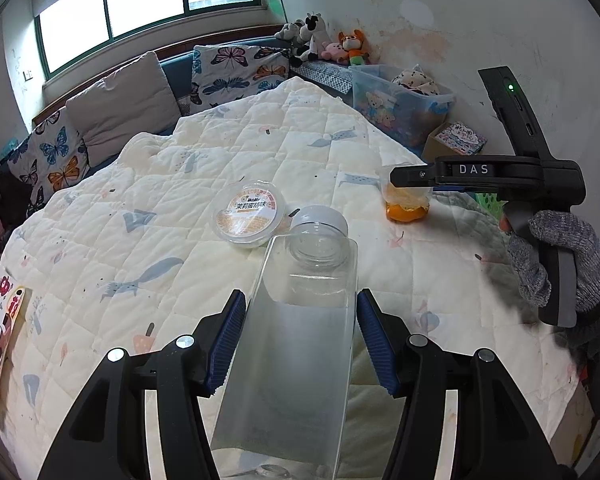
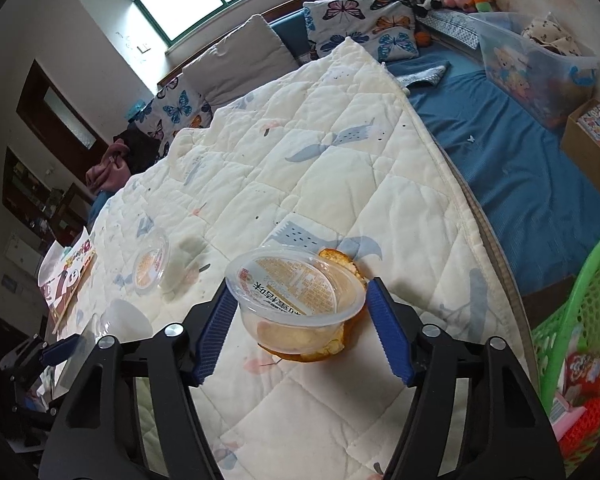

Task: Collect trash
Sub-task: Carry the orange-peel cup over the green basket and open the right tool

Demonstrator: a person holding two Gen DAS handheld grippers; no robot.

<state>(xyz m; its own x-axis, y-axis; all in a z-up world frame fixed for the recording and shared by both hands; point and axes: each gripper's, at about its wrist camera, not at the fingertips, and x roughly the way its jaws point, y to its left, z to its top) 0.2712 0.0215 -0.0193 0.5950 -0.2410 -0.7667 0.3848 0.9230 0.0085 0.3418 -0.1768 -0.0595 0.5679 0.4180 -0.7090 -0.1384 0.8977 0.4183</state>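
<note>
- The bed (image 2: 520,168) carries everything: a pale quilt (image 1: 260,136) printed with whales lies over a blue sheet, and the trash sits on the quilt's near half.
- The green basket (image 2: 588,300) stands at the bed's right edge and already holds some colourful packaging; we judge it to be the bin, so collection seems begun but far from finished.
- The clear bottle (image 1: 300,340) with a white cap is in our left tool (image 1: 300,336), both pads pressed to its sides; it has been gripped but not yet dropped off.
- The cup with orange peel (image 2: 300,304) sits on the quilt between the pads of our right tool (image 2: 300,320), which is spread open around it, pads just beside the rim; the grip is not yet made.
- A second sealed cup (image 1: 250,212) lies untouched just beyond the bottle; it is left to collect.
- Writing: that cup's lid reads "茉莉蜜桔味"; the right tool's body reads "DAS". The peel cup's lid bears similar characters, upside down and only partly legible.
</note>
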